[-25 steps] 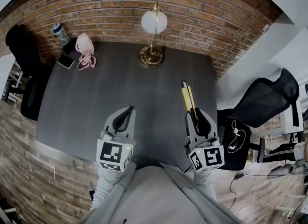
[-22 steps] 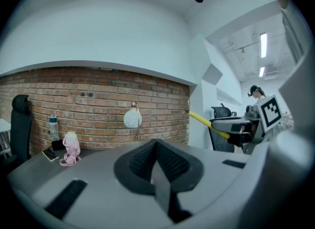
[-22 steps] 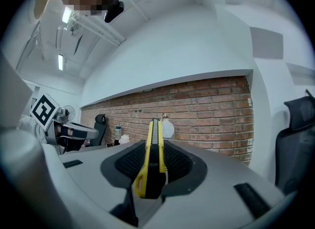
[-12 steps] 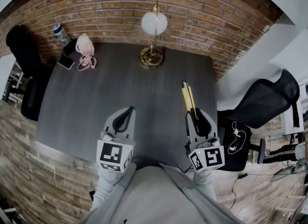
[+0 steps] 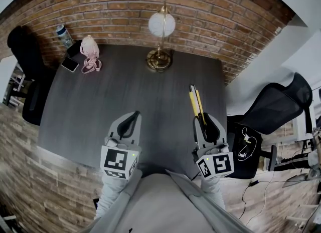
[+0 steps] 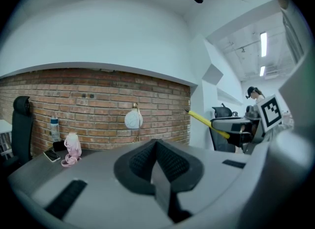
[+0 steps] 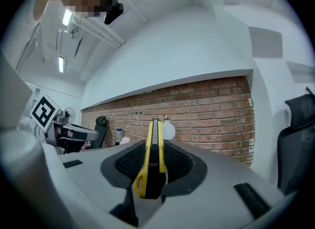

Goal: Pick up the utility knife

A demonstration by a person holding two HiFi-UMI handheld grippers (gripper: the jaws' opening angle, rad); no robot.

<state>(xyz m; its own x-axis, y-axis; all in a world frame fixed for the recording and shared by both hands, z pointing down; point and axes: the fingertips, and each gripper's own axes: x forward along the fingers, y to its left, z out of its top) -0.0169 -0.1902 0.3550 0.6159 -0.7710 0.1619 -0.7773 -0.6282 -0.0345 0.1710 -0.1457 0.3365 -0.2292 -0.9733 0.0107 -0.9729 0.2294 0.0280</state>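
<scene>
A yellow and black utility knife is clamped between the pads of my right gripper and juts forward over the dark table, held level above it. In the right gripper view the knife stands upright between the black pads, its tip pointing at the brick wall. My left gripper hovers at the near left of the table, jaws closed together with nothing between them. In the left gripper view its pads meet, and the knife shows at the right, held in the right gripper.
A brass lamp with a white globe stands at the table's far edge. A pink bundle, a phone and a water bottle lie at the far left corner. Black office chairs stand right and left of the table.
</scene>
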